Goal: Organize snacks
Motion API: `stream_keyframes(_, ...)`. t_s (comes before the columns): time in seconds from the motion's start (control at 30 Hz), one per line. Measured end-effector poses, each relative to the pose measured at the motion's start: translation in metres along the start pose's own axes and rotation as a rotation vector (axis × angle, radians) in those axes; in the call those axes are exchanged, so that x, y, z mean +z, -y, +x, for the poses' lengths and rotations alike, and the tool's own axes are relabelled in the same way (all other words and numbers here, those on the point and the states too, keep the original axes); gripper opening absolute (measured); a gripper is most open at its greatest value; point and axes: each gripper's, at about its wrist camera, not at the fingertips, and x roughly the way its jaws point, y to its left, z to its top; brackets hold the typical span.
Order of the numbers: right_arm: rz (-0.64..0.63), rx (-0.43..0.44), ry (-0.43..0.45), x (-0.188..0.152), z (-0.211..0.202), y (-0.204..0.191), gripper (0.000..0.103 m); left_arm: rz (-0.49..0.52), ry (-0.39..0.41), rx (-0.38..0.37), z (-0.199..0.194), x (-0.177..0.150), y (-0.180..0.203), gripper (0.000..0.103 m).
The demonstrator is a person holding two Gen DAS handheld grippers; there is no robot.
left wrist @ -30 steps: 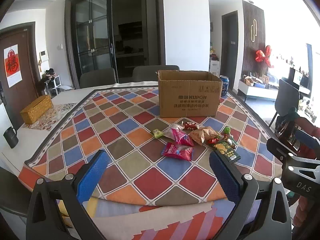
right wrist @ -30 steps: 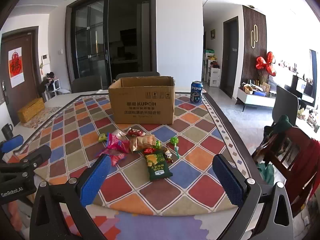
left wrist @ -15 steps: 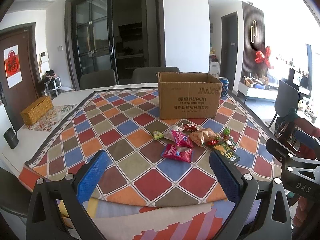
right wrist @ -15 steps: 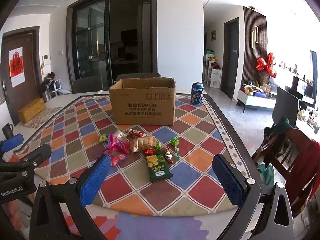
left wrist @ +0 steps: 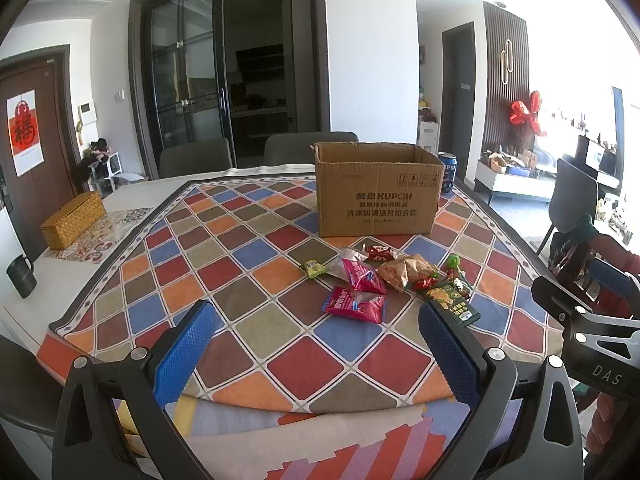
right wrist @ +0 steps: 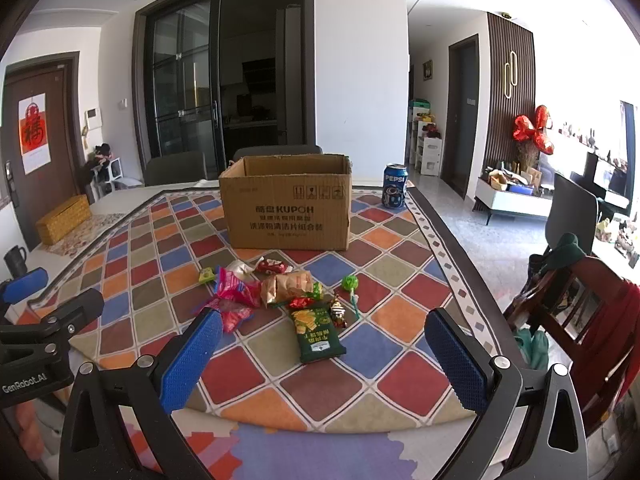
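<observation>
A pile of snack packets lies on the chequered tablecloth in front of an open cardboard box [left wrist: 376, 194] [right wrist: 286, 204]. It holds pink packets [left wrist: 355, 304] [right wrist: 236, 292], a tan bag [left wrist: 404, 270] [right wrist: 288, 284], a dark green packet [left wrist: 454, 306] [right wrist: 318, 334], a red packet [left wrist: 378, 253] [right wrist: 272, 267] and a green lollipop [right wrist: 351, 283]. My left gripper [left wrist: 316, 344] hangs open near the table's front edge, short of the snacks. My right gripper [right wrist: 324, 354] is open too, its fingers either side of the green packet but nearer the camera.
A Pepsi can [right wrist: 395, 186] stands right of the box. A woven yellow box [left wrist: 74, 220] and a dark mug [left wrist: 21, 276] sit at the table's left. Grey chairs [left wrist: 194, 158] stand behind the table; a wooden chair [right wrist: 580, 308] with red cloth is at the right.
Both views have crept slightly forward towards the snacks and box. Both grippers stay open, and nothing on the table has moved.
</observation>
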Motion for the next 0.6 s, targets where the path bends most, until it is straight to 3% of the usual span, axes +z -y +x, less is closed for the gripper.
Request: stream_keyframes(0.6, 0.000, 0.000, -0.001, -0.0006, 0.0016, 0.0005, 0.102, 0.000, 0.002, 0.001, 0.0001, -0.0006, 0.0000, 0.103)
